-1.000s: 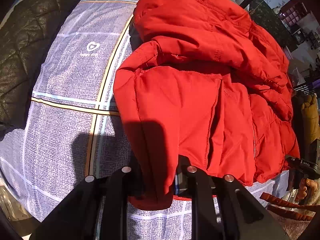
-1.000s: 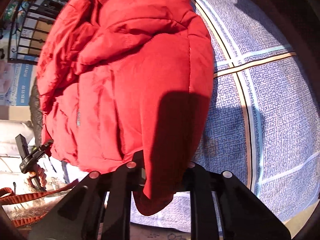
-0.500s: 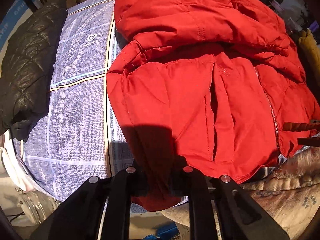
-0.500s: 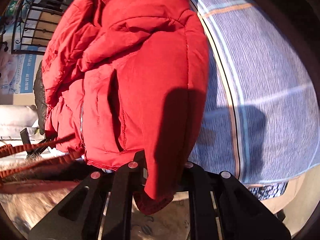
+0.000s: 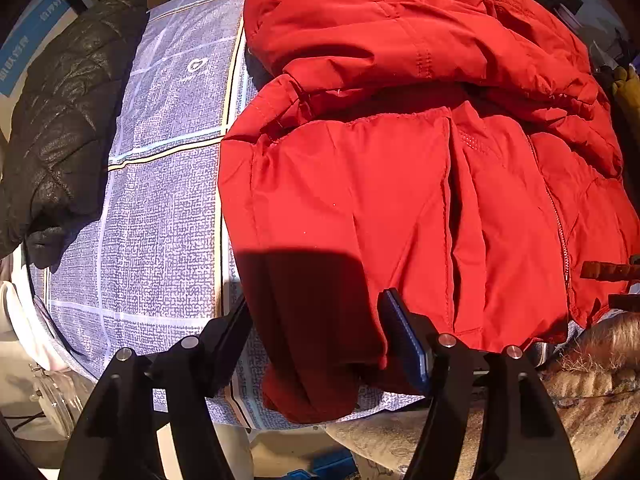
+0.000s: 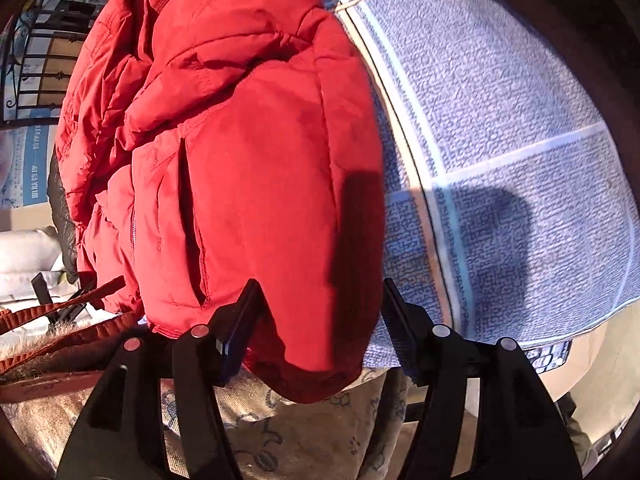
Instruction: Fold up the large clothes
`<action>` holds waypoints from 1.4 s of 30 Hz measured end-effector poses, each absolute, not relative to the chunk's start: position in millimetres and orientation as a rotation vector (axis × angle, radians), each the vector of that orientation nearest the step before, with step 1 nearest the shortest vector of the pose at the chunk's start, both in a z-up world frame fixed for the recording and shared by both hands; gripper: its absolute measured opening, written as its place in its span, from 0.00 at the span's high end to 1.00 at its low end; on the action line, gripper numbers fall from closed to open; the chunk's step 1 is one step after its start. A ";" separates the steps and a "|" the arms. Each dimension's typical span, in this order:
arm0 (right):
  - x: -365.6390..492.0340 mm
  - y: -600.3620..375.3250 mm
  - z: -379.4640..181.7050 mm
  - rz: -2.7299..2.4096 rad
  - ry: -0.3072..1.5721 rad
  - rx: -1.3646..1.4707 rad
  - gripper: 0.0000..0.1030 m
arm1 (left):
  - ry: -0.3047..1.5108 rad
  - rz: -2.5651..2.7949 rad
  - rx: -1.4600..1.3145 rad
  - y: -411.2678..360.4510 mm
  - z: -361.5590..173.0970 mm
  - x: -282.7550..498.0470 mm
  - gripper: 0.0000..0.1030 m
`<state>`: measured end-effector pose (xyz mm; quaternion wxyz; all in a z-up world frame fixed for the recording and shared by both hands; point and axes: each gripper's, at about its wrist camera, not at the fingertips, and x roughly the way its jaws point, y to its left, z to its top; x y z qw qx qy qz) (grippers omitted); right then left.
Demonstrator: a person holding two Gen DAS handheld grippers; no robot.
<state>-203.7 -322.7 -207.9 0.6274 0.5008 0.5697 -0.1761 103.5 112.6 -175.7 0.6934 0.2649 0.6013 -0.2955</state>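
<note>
A big red padded jacket (image 5: 400, 184) lies folded on a blue-and-white patterned cloth (image 5: 168, 208) over a table. Its near corner hangs over the table's front edge. My left gripper (image 5: 316, 320) straddles that corner; its jaws are opening and the pads stand off the fabric. In the right wrist view the same red jacket (image 6: 240, 168) fills the left and middle, its other bottom corner drooping over the edge. My right gripper (image 6: 320, 300) is also opening, the fabric lying loose between its spread fingers.
A black quilted coat (image 5: 60, 128) lies at the cloth's far left. A floral fabric (image 6: 280, 420) shows below the table edge. Brown fur-trimmed clothing (image 6: 52, 344) sits beside the jacket. A metal railing (image 6: 36, 52) stands behind. Bare cloth (image 6: 520, 160) spreads to the right.
Both grippers, earlier shut on the jacket's bottom corners, have opened and let the fabric go. Before that they drew the jacket toward the table's front edge, where it now rests.
</note>
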 end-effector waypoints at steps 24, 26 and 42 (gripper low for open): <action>-124.4 -334.0 -122.4 -0.290 1.027 1.034 0.84 | 1.329 -0.788 0.398 94.8 -117.5 131.1 0.87; -109.0 -345.4 -108.3 -0.300 0.990 0.996 0.85 | 1.297 -0.797 0.334 88.5 -101.2 146.1 0.89; -21.2 -457.9 -71.2 -0.416 0.885 0.921 0.86 | 1.174 -0.732 0.167 -19.4 -52.9 289.5 0.89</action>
